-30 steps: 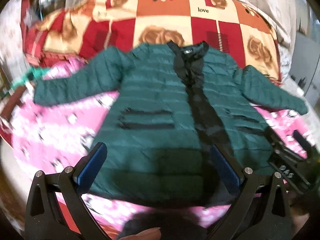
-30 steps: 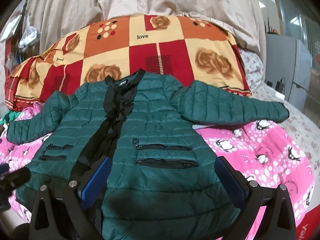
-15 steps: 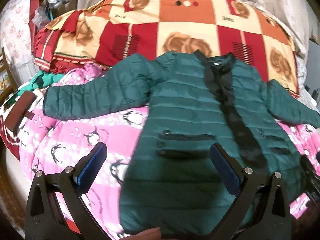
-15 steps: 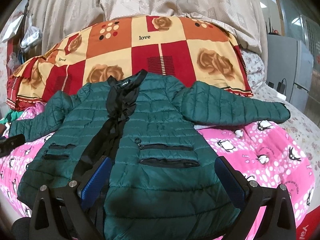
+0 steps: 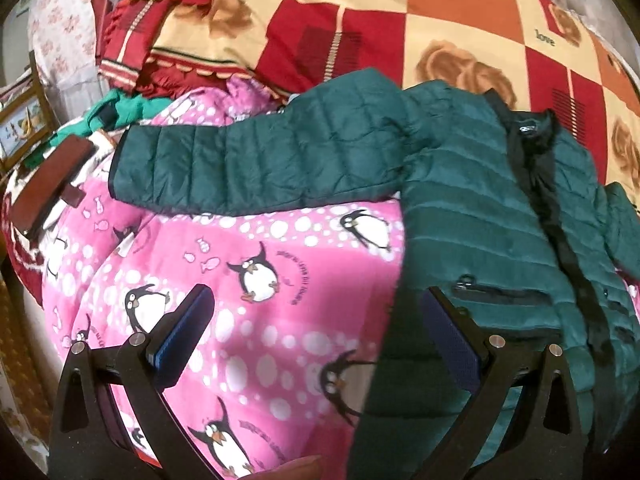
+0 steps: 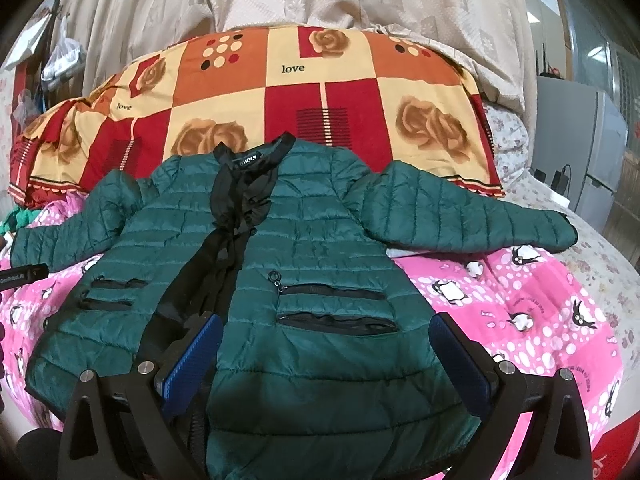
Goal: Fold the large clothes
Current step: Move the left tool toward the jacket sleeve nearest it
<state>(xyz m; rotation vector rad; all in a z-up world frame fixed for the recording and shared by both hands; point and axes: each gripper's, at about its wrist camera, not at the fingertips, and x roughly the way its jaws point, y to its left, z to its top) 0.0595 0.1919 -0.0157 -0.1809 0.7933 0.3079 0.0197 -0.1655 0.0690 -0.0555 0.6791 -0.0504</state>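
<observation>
One garment, a green quilted jacket, lies face up and fully spread on the pink penguin-print blanket, its collar toward the patchwork rose quilt; no fold is made yet, so by my reckoning the whole task is left: both sleeves in, then the body doubled. Its left-hand sleeve stretches out flat across the pink blanket, the opposite sleeve likewise to the other side. Material: thin padded shell with a slight sheen, stitched in narrow horizontal channels, puffy and likely springy under a fold. Trim: a black placket down the front, slightly ruffled near the neck, and black zipped pockets with a ring pull. Blanket: soft fleece, dotted white. My left gripper hangs wide apart over the blanket beside the jacket's side edge, holding nothing. My right gripper is equally wide apart above the hem, empty too. Pads: blue, ribbed.
</observation>
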